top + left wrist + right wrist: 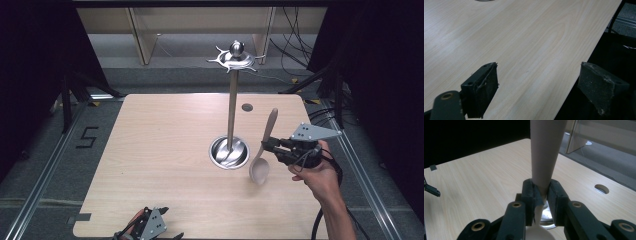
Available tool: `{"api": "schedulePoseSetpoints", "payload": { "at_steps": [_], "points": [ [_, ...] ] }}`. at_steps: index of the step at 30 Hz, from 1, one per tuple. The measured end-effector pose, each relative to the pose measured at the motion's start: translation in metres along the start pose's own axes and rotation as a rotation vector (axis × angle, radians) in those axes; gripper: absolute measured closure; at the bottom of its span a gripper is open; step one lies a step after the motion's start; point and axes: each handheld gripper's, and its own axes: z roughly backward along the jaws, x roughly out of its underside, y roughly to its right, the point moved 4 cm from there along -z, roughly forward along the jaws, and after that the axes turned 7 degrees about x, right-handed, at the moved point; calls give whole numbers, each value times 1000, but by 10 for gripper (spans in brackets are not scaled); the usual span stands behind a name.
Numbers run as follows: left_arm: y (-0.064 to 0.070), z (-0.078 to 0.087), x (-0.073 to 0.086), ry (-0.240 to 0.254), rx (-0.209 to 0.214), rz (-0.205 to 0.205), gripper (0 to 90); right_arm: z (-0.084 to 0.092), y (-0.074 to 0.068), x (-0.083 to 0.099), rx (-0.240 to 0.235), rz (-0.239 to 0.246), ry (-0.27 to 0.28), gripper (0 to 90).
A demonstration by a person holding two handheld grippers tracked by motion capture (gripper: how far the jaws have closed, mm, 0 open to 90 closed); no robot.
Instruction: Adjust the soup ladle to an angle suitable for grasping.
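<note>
A pale wooden spoon (264,150) hangs above the table with its handle up and its bowl down. My right gripper (265,145) is shut on its thin neck, just right of the stand's round steel base (229,152). In the right gripper view the spoon's handle (546,152) rises between the two black jaws, which press on it from both sides. The stand's pole (232,105) carries a ring of hooks (234,60) at its top. My left gripper (155,231) rests at the table's near edge; its fingers (482,87) stand wide apart with nothing between them.
The wooden table (165,150) has a small cable hole (247,107) behind the stand. Its right edge (584,65) drops to dark floor. Metal rails and cables run along both sides, and wooden furniture legs stand behind the table.
</note>
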Motion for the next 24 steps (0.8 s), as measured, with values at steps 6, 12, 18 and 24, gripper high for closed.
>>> {"api": "schedulePoseSetpoints", "payload": {
  "at_steps": [6,12,18,24],
  "points": [
    [-1,0,0,-4,-7,-6,153,-2,0,-4,16,-7,26,770],
    [-1,1,1,-20,14,-4,153,0,1,-10,3,-12,15,770],
    [-2,0,1,-2,-9,2,153,-1,7,-18,18,-14,39,770],
    [-1,-1,1,-5,2,4,153,-3,10,-26,20,-22,25,770]
  ]
}}
